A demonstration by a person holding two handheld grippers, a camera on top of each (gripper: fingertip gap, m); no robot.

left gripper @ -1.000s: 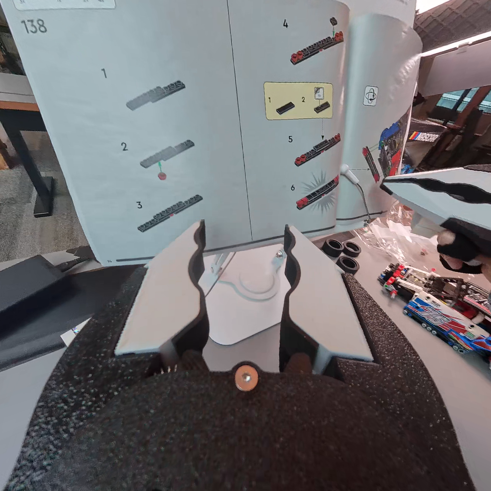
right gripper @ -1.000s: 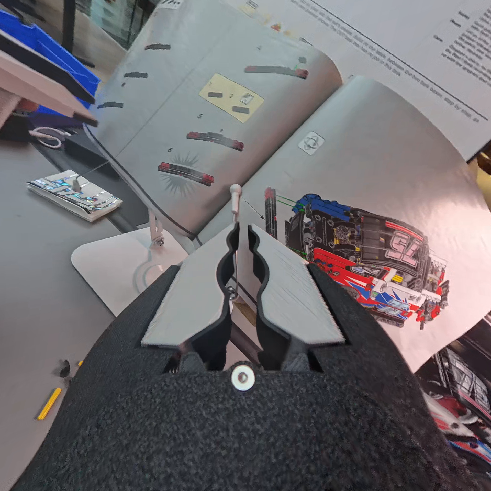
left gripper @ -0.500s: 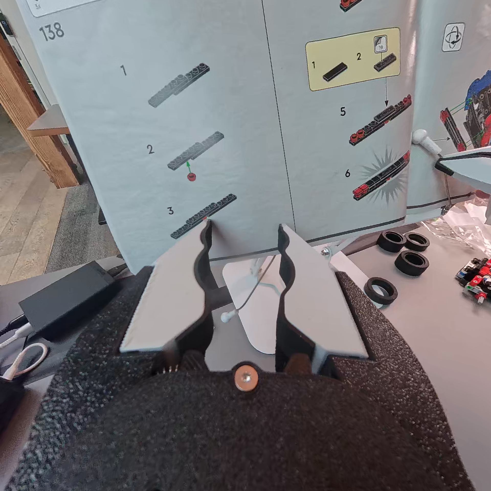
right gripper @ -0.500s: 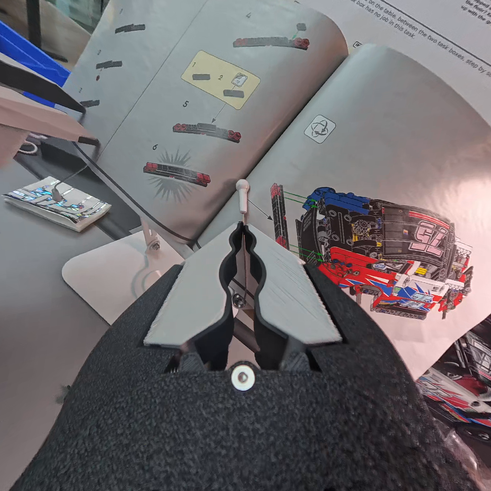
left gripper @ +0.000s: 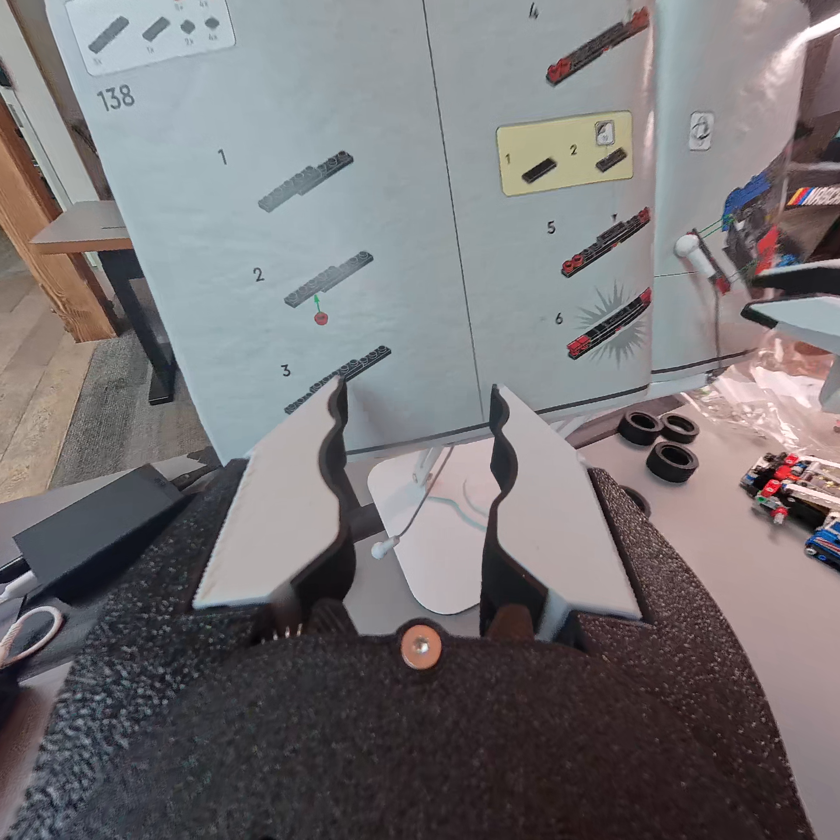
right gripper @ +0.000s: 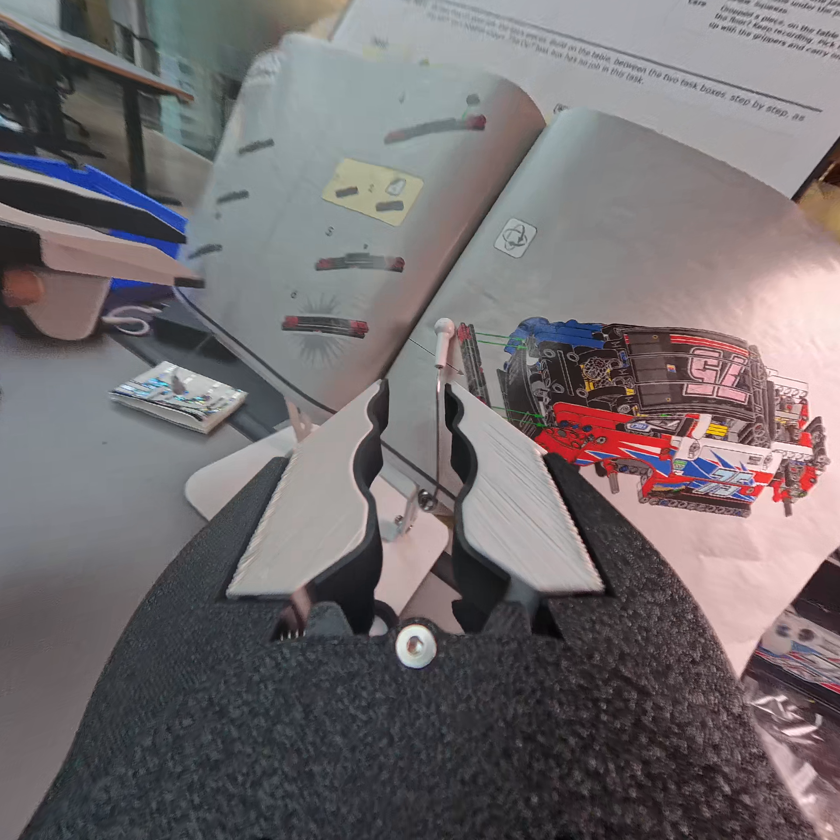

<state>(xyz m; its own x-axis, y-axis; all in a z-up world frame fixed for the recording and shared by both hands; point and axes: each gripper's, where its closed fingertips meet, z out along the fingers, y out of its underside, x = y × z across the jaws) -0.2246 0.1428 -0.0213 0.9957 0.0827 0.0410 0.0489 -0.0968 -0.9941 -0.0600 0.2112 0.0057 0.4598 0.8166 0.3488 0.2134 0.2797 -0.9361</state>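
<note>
An open instruction booklet (left gripper: 363,227) stands on a white wire stand (left gripper: 436,568). My left gripper (left gripper: 418,393) is open and empty, just in front of the booklet's lower edge. The stand's left page-holding wire with its white tip (left gripper: 379,550) lies folded down between my left fingers. My right gripper (right gripper: 416,388) is open around the stand's right wire arm (right gripper: 437,422), whose white tip (right gripper: 443,336) rests on the right page (right gripper: 636,272) with a car picture. The wire runs close to the right finger (right gripper: 509,500). Each gripper shows at the edge of the other's view.
Three black tyres (left gripper: 659,436) and a partly built toy car (left gripper: 791,491) lie right of the stand, with clear plastic bags (left gripper: 772,400) behind. A black power adapter (left gripper: 91,522) lies left. A shiny sticker sheet (right gripper: 177,395), a blue bin (right gripper: 122,191) and a printed sheet (right gripper: 636,59) are nearby. Between my left fingertips and the black power adapter (left gripper: 91,522) there is roughly 30 centimeters.
My right gripper closed on the right wire arm half a second ago and has now opened off it. My left gripper has opened wider and shifted slightly along the booklet's lower edge.
</note>
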